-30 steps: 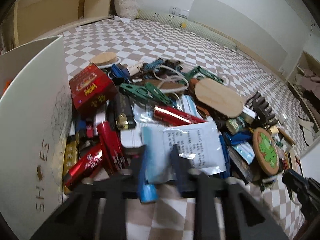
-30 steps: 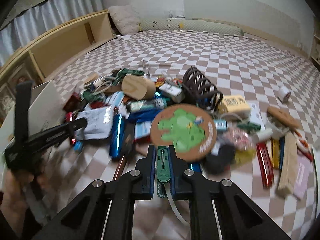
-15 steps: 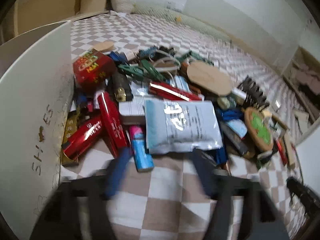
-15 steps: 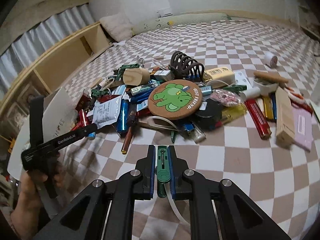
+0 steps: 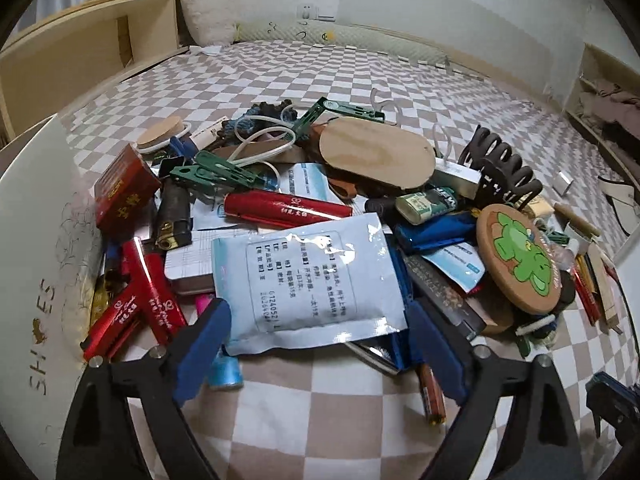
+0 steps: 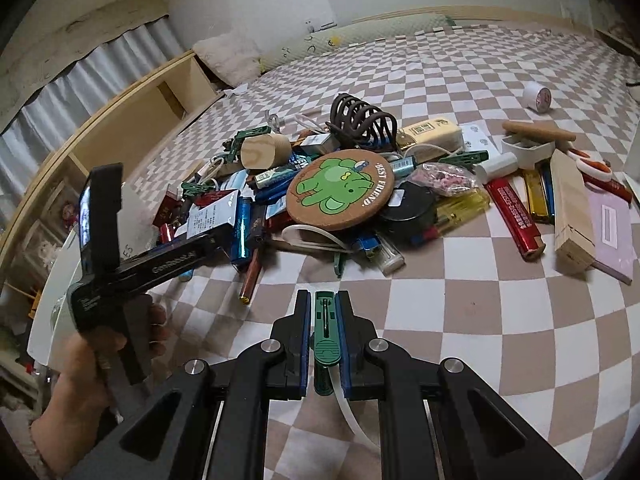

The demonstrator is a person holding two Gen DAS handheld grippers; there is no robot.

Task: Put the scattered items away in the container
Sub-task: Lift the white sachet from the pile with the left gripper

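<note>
Clutter lies heaped on the checkered bed, just beside the white box that serves as the container, and a silver-blue packet tops the near edge of the heap. A second ago the left gripper had its fingers drawn close together over a blue tube; half a second ago they swung apart in a blur, and now they stand wide, released, one on each side of the packet's near edge and gripping nothing. That reads as a pick being set up: the packet looks like the next thing to go, and the box wall is right beside it, so the carry should be short. The right gripper has meanwhile pulled back from the heap; the round coaster with the green elephant, which sat just ahead of it a second ago, is now well beyond it, with bare checkered bed between. Its fingers are clenched on a green clip, whose white cord trails down below. In the right wrist view the left hand holds its tool low and tilted toward the heap, pointing at the packet from beside the box. The packet is thin and slick, so closing on its edge may let it slip.
</note>
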